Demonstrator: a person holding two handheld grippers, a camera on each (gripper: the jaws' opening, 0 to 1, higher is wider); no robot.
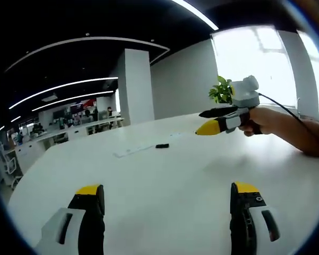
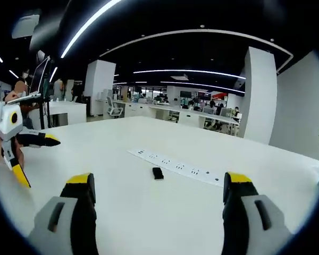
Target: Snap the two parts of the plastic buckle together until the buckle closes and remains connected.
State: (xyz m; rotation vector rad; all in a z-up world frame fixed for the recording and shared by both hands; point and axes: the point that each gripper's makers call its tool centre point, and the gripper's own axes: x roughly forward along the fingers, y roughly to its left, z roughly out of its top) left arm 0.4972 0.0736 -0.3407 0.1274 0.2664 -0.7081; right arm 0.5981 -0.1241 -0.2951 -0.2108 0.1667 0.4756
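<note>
Both grippers empty, buckle not yet picked up.
Your left gripper (image 1: pixel 166 199) hovers over the white table (image 1: pixel 165 170), jaws wide apart; buckle (image 2: pixel 158 173) lies mid-table, just beside the power strip (image 2: pixel 178 166), looks like one dark piece, can't tell if 2 parts. Right gripper (image 2: pixel 158 197) also gapes, held level by your hand (image 1: pixel 266 121). Next, I'd say: reach in & grip.

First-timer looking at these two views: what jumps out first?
The big white table, nearly bare, with a small black buckle piece lying beside a flush strip of power sockets. Both grippers hover open above it: the right gripper comes in from the right of the left gripper view, the left gripper from the left of the right gripper view.
</note>
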